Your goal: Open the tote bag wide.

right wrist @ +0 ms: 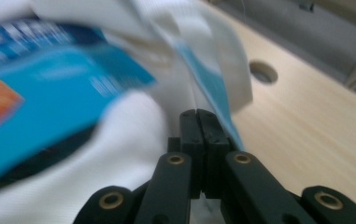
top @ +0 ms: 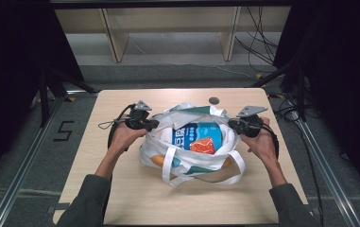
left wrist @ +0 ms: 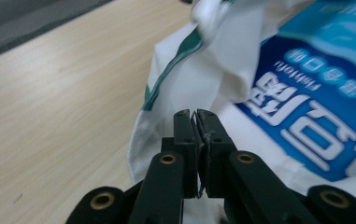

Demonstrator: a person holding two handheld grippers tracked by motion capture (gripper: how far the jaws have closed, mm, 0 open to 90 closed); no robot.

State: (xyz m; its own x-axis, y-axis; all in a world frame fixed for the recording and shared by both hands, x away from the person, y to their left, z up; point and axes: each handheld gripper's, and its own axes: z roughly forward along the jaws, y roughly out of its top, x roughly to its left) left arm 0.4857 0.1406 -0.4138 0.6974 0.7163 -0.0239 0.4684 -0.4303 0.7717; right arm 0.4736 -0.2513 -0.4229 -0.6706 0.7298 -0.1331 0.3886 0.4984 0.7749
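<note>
- Your left tool (top: pixel 153 125) was clamped on a pinch of the white bag's (top: pixel 192 163) rim, jaws almost together with a thin fold of cloth between them, as the left gripper view showed (left wrist: pixel 197 122)
- That bite looked shallow; a hard tug outward could have let the fabric slide free and the mouth fall shut on that side
- The bag sat near the middle of the wooden surface (top: pixel 121 198), mouth spread between your hands, with a blue packet (top: pixel 201 135) and an orange item (top: pixel 156 160) inside, the long straps trailing toward you
- The packet stood tall in the opening; uneven pulling could have tipped it or rolled the bag over
- Your right tool (top: pixel 232 125) was closed on the opposite rim, jaws tight on cloth by a teal-edged strap (right wrist: pixel 215 95) in the right gripper view (right wrist: pixel 198 114)
- Whether it gripped one layer or several I could not tell; a bunched hold might have slipped and dragged the bag sideways across the surface
</note>
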